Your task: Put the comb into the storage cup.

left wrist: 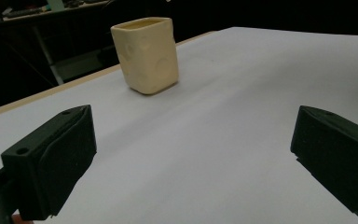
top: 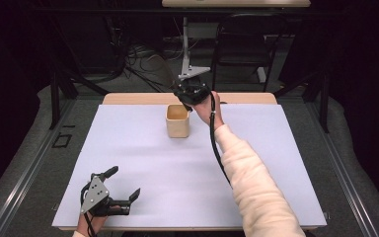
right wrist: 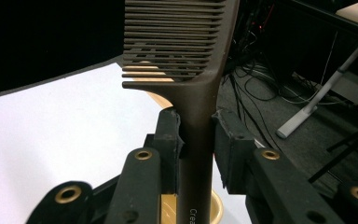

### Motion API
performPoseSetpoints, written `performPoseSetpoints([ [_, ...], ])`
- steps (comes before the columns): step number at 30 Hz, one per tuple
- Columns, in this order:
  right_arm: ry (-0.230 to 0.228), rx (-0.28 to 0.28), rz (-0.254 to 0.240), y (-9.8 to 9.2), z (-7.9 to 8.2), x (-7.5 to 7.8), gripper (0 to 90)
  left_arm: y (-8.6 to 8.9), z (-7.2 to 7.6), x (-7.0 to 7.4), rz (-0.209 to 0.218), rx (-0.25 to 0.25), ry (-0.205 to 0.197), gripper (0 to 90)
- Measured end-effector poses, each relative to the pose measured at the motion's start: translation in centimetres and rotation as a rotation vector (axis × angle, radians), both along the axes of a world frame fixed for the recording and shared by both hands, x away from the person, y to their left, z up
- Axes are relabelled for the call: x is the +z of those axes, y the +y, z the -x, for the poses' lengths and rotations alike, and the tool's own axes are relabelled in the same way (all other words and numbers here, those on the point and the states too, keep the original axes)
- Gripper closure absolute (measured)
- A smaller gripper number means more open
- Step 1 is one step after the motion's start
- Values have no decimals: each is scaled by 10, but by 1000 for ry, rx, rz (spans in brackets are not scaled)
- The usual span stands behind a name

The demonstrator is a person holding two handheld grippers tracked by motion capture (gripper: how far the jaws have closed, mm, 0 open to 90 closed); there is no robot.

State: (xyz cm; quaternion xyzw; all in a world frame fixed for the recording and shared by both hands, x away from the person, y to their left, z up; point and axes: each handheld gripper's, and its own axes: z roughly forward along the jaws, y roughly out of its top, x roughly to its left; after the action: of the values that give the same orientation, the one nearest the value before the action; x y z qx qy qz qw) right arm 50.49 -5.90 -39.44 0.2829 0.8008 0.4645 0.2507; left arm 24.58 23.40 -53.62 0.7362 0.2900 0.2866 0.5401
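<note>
Gripping comb (right wrist: 186,70) in right gripper (right wrist: 196,128) above cup (top: 177,121) at frame centre, insertion pending; left gripper (top: 123,183) lower left, released.

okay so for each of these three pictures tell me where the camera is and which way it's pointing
High view: above the person's side, looking forward and down on the table; shows both forearms, the left gripper and the right gripper by the cup.
Left gripper view: low over the table, looking between its open jaws toward the cup.
Right gripper view: rides the right gripper, looking along the comb it clamps, out past the table's far edge.
Shared: the high and left gripper views both show the cup.
</note>
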Motion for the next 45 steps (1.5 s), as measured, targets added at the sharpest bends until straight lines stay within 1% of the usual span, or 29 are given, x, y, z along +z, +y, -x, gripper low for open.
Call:
performPoseSetpoints([
  [6,-7,0,-12,4,-1,0,721,0,0,0,0,0,0,2],
  [13,-17,10,-13,9,-1,-2,721,0,0,0,0,-1,-1,2],
  [35,-7,16,-15,17,-6,-12,720,0,0,0,1,0,0,2],
  [45,0,24,-4,21,-8,-18,720,1,0,0,1,0,-2,2],
])
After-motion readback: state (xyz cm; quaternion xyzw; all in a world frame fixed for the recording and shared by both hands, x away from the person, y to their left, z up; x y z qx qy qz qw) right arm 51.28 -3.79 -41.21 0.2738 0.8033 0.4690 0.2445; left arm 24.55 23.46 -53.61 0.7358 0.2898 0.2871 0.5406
